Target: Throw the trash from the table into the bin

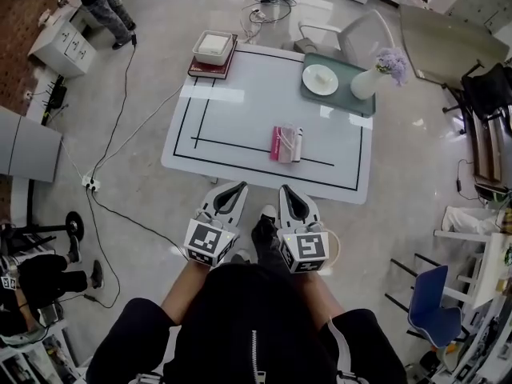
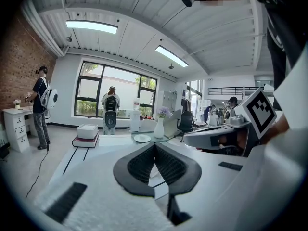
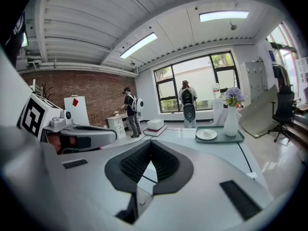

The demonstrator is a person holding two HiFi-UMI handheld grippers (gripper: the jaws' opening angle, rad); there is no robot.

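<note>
Both my grippers are held short of the near edge of the worktop (image 1: 240,118), well apart from anything on it. The jaws of my left gripper (image 1: 235,187) are closed tip to tip with nothing between them, and so are those of my right gripper (image 1: 287,190). The trash, a pink wrapper (image 1: 281,143) with a white tube (image 1: 298,145) lying against its right side, sits near the middle front of the worktop, not yet touched. Risks noted: the jaws must part before they reach it, or they will shove it along. The wrapper looks flat and thin, so a shallow pinch may slip. Taking one piece could knock the other away. No bin is in view, so I cannot tell where the drop must go.
</note>
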